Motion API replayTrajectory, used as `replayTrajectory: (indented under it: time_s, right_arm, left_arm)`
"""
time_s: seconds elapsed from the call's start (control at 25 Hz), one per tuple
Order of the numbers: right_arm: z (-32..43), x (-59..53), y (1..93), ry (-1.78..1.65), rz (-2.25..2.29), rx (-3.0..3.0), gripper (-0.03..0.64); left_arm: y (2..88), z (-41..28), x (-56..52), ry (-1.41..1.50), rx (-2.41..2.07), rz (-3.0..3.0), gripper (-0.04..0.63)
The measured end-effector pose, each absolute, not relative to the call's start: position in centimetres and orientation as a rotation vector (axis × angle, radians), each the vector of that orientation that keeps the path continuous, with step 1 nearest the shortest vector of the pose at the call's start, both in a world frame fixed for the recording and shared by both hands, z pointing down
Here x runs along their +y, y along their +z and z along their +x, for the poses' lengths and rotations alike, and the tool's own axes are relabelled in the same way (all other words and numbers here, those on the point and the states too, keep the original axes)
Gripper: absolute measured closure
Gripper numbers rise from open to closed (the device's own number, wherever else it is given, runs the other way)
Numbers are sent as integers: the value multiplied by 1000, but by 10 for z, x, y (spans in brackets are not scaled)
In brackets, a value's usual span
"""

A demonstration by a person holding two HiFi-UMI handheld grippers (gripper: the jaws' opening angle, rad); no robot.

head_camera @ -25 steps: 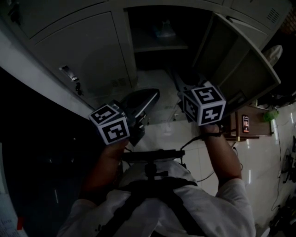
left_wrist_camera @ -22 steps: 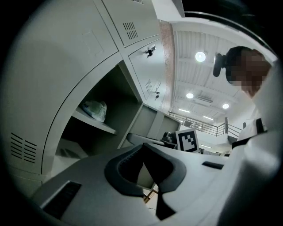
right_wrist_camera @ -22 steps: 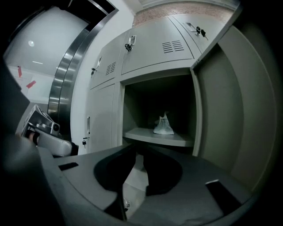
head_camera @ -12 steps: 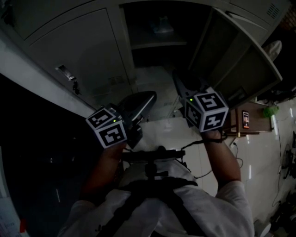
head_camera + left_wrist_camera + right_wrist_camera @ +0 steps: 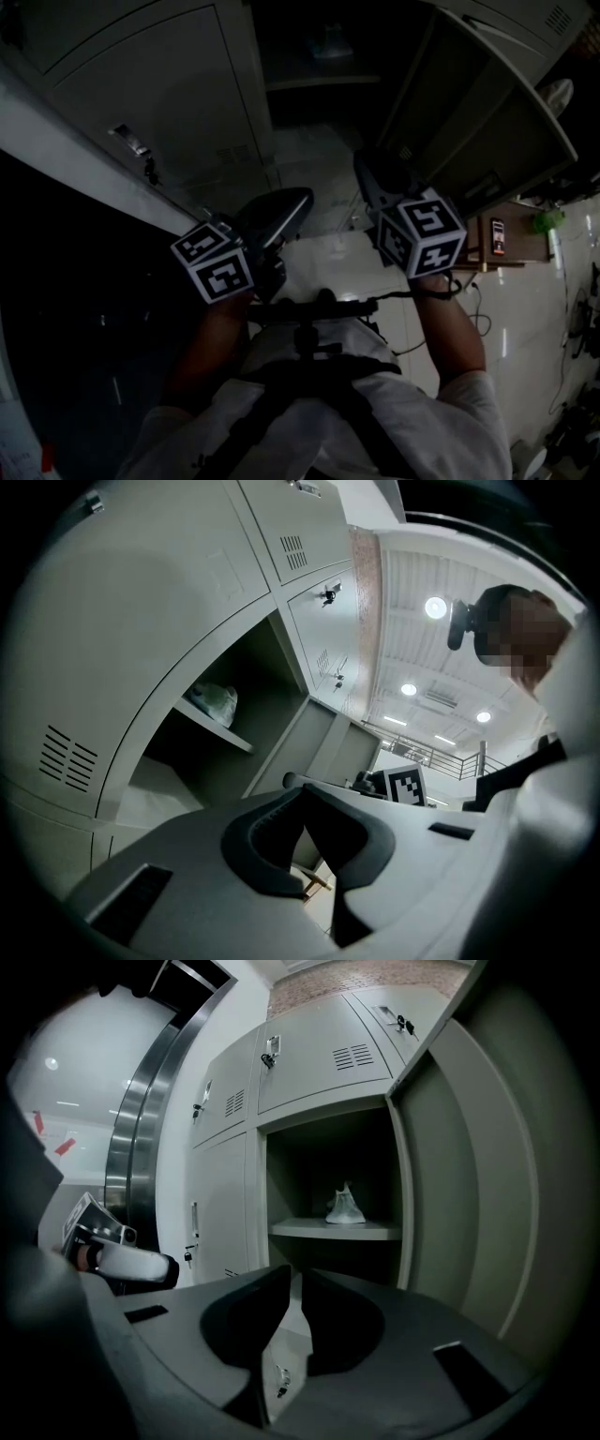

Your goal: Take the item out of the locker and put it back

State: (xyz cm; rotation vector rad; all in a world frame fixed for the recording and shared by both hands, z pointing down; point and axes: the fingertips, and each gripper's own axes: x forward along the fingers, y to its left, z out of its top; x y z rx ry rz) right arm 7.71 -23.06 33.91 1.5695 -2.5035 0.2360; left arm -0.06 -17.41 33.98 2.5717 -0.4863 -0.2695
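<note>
A pale crumpled item (image 5: 345,1206) sits on the shelf (image 5: 328,1230) inside the open locker; it also shows in the head view as the item (image 5: 328,42) and in the left gripper view as the item (image 5: 214,703). My right gripper (image 5: 291,1277) points at the locker from a distance. Its jaws have just been closing and only a narrow slit is left, with nothing between them. My left gripper (image 5: 302,789) is shut and empty, held beside the right one, well short of the locker. In the head view, the left gripper (image 5: 298,197) and right gripper (image 5: 361,157) hover below the locker opening.
The locker door (image 5: 487,112) stands swung open on the right, the same door (image 5: 469,1176) filling the right side of the right gripper view. Closed lockers (image 5: 159,84) lie to the left. A small wooden stand with a phone (image 5: 497,246) and cables (image 5: 478,300) are on the tiled floor.
My right gripper has drawn back a little from the locker and sunk slightly, empty. The left gripper has stayed about where it was.
</note>
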Motion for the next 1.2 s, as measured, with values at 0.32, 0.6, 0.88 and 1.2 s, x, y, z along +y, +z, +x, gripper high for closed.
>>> replayTrajectory:
  time_s: [0.32,0.6,0.88,1.2]
  right_arm:
    - [79,-210,347,314,1591,-2513,587]
    - [78,-196,359,382,1630,-2508,593]
    - [72,-175,376,453,1679,-2496,601]
    - [55,-151,412,545,1689,-2426,601]
  left_arm:
    - [344,-5,-165,-260,-481,2559,592]
    - [351,-12,-154,-273,-463,2561,592]
    - [358,-28,-137,-294,-457,2568,592]
    - [388,-47,-119,-267,-406,2501,592]
